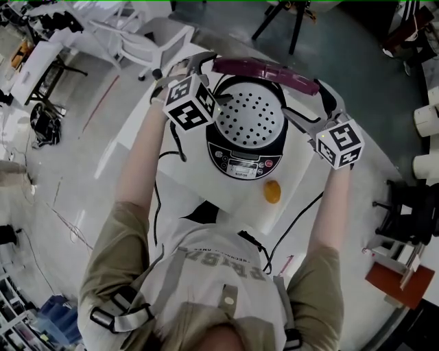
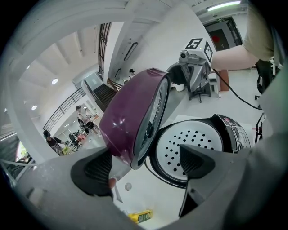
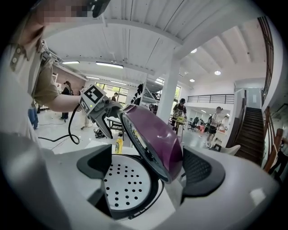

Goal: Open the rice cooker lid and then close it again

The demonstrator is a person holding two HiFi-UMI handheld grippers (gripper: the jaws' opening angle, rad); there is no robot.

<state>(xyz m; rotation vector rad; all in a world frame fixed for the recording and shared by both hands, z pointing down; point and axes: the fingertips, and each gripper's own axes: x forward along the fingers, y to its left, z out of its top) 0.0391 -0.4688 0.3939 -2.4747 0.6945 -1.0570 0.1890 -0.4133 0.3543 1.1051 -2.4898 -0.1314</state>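
The rice cooker (image 1: pixel 245 137) stands on the white table with its purple lid (image 1: pixel 266 73) raised upright at the back, baring the perforated inner plate (image 1: pixel 251 112). My left gripper (image 1: pixel 199 65) reaches the lid's left end and my right gripper (image 1: pixel 319 101) its right end. In the left gripper view the lid (image 2: pixel 130 121) stands edge-on between wide jaws (image 2: pixel 144 164), close to the left pad (image 2: pixel 96 168) and clear of the right pad. In the right gripper view the lid (image 3: pixel 155 134) also stands between wide jaws (image 3: pixel 146 166), nearer the right pad (image 3: pixel 198 168). Neither pair of pads presses on it.
A small orange object (image 1: pixel 272 191) lies on the table in front of the cooker. A yellow bottle (image 3: pixel 118 144) stands beyond the cooker. Black cables (image 1: pixel 295 219) run across the table. White chairs (image 1: pixel 147 38) and a tripod (image 1: pixel 285 17) stand behind the table.
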